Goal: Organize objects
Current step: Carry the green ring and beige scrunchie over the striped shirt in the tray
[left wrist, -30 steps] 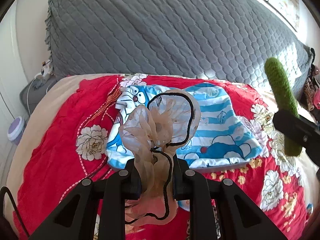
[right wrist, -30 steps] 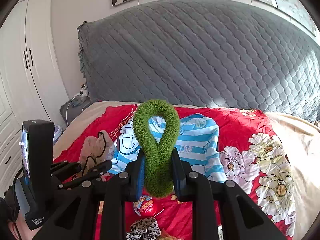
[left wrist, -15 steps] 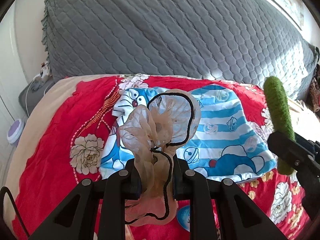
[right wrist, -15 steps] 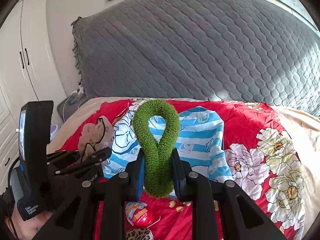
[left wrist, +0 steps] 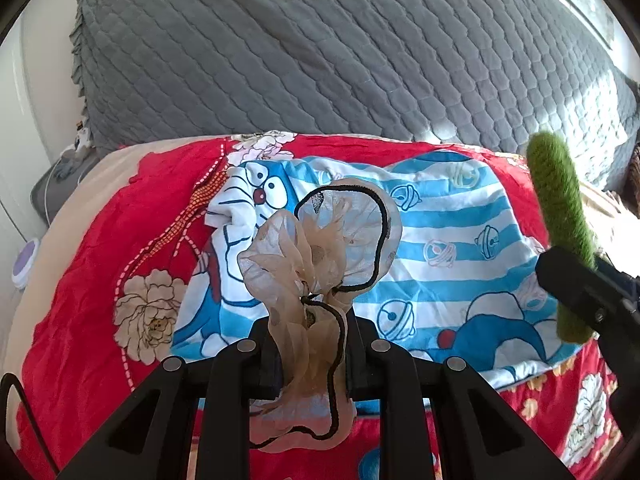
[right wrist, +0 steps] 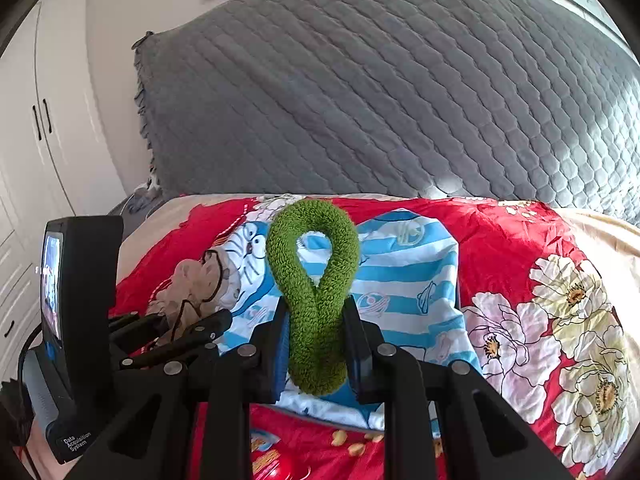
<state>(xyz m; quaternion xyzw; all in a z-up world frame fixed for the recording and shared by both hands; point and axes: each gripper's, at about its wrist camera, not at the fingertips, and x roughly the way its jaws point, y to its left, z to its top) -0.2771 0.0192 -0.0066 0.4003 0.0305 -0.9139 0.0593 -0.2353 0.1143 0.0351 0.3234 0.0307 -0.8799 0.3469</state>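
My left gripper [left wrist: 310, 344] is shut on a sheer beige scrunchie [left wrist: 316, 256] trimmed with black cord, held above the bed. In the right wrist view my right gripper [right wrist: 317, 340] is shut on a fuzzy green scrunchie [right wrist: 314, 280], pinched into a loop. Both hang over a blue-and-white striped cartoon cloth [left wrist: 452, 248] spread on the red floral bedspread [left wrist: 92, 280]. The green scrunchie [left wrist: 560, 216] and the right gripper show at the right edge of the left wrist view. The left gripper [right wrist: 188, 326] with the beige scrunchie [right wrist: 196, 284] appears at the left of the right wrist view.
A grey quilted headboard [right wrist: 380, 88] rises behind the bed. White wardrobe doors [right wrist: 44, 128] stand at the left. A red round item [right wrist: 276, 466] lies on the bedspread below my right gripper. A beige sheet [right wrist: 608, 232] borders the bedspread at the right.
Both grippers have moved forward and down toward the striped cartoon cloth, which now looks larger and nearer. Each still holds its scrunchie as before.
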